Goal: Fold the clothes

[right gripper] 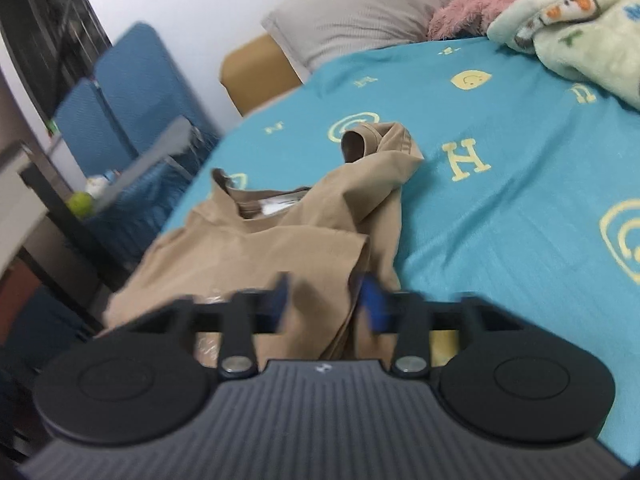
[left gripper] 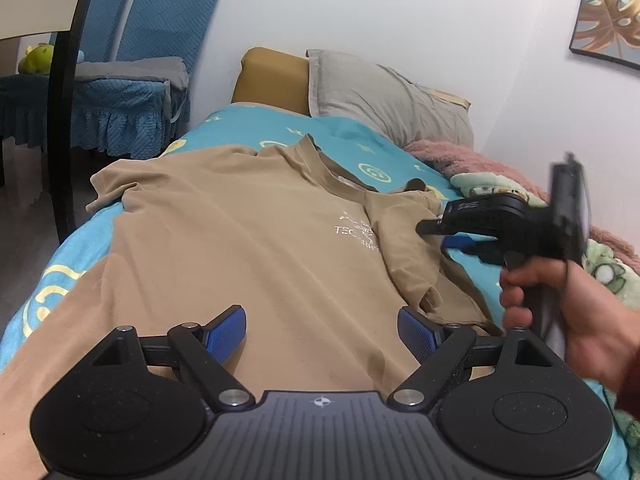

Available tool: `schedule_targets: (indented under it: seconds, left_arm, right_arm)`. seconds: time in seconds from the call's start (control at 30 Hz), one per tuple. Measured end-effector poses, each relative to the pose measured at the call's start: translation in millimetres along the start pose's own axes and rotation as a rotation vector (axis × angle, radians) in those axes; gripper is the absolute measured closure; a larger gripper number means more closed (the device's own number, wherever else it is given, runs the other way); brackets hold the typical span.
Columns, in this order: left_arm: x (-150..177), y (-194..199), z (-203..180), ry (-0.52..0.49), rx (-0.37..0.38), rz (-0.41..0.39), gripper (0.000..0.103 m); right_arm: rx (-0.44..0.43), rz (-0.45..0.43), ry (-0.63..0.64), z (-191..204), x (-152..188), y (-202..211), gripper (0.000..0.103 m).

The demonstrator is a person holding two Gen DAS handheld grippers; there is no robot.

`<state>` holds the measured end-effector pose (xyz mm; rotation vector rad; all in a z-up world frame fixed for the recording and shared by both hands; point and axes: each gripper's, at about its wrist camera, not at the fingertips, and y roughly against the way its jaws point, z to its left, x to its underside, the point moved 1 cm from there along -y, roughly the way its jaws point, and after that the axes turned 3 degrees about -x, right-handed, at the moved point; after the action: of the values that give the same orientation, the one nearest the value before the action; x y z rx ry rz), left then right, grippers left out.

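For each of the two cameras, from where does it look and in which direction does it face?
Left wrist view: sits on the left gripper, faces along the tan T-shirt toward the grey pillow; the right gripper and the hand holding it show.
Right wrist view: sits on the right gripper, over the folded sleeve side of the shirt, facing the blue chairs; only its own blurred fingers show.
Shared: T-shirt, turquoise bed sheet, pillow, pink blanket, chairs.

Matt tan cloth T-shirt (left gripper: 240, 240)
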<state>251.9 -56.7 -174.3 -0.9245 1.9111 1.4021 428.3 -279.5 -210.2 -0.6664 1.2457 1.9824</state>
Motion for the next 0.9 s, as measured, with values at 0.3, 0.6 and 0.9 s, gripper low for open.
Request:
schedule_targets:
  seconds: [0.3,0.6,0.9]
  left_arm:
    - [3.4,-2.1,-3.9,-0.006,0.011,0.006,0.018]
    - [9.8,-10.7,-9.6,-0.062,-0.005,0.022,0.018]
    - [13.1,-1.8,-20.0,-0.149,0.014,0.004,0.019]
  right_arm:
    - [0.134,-0.174,0.136,-34.6,-59.0,75.0,0.094]
    - [0.449,-0.215,-0.053,-156.4,-94.0,101.1,0.091]
    - [0.348,-0.197,-0.19,-133.7,-35.8,171.6,0.013]
